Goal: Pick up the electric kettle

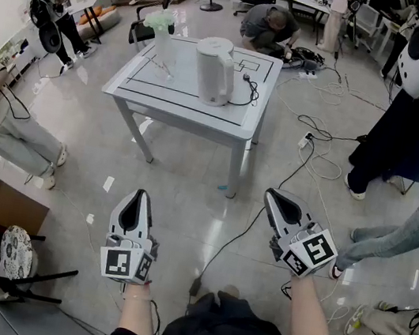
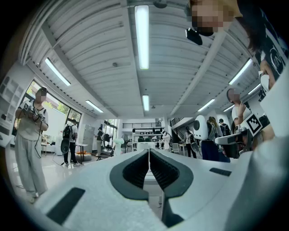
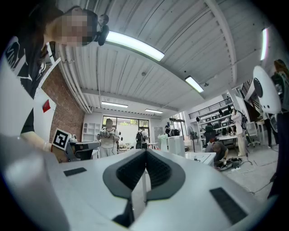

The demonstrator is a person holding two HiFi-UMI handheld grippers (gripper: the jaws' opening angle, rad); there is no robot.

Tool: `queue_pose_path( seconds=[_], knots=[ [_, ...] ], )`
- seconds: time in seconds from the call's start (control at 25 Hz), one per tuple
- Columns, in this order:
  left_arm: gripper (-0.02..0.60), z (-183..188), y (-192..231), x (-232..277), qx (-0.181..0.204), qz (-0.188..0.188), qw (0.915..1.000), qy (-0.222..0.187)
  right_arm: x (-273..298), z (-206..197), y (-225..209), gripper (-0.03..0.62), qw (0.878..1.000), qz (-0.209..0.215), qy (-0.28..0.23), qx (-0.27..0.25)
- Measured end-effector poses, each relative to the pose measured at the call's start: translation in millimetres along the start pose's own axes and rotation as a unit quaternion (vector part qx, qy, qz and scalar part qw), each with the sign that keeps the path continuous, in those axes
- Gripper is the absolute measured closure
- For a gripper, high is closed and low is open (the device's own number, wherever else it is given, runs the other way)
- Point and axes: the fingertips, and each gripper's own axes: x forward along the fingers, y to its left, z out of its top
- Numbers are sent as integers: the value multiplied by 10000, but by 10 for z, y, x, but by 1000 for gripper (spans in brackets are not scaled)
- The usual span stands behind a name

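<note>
The white electric kettle (image 1: 215,70) stands upright on a white table (image 1: 139,87) across the room, its black cord (image 1: 249,86) trailing to the right. It shows small and far in the right gripper view as the kettle (image 3: 176,145). My left gripper (image 1: 139,195) and right gripper (image 1: 272,195) are held level over the floor, well short of the table. Both are shut with nothing between the jaws, the left gripper (image 2: 149,151) and the right gripper (image 3: 146,152) each showing pads pressed together.
A clear jug with a pale green top (image 1: 165,38) stands on the table left of the kettle. Cables (image 1: 310,144) run over the floor to the right of the table. Several people stand or crouch around the room. A chair with a patterned cushion (image 1: 16,253) is at lower left.
</note>
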Motion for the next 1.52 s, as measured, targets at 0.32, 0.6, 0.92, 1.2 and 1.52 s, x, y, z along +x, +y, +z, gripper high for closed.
queue_pose_path(
  seconds=[0.32, 0.6, 0.92, 1.2, 1.52],
  knots=[
    [566, -22, 78, 181, 25, 21, 10000, -80, 190, -22, -47, 596, 9999, 107, -51, -79],
    [566, -36, 38, 271, -27, 148, 9998, -141, 224, -93, -114, 595, 9996, 260, 99, -70],
    [566, -144, -101, 279, -158, 188, 9995, -174, 234, -170, -307, 586, 9994, 315, 136, -56],
    [566, -160, 37, 768, -204, 165, 9993, -258, 617, -134, -577, 505, 9990, 433, 104, 13],
    [566, -353, 475, 1902, -307, -94, 9990, -307, 1535, -206, -1130, 471, 9989, 451, 48, 125]
  ],
)
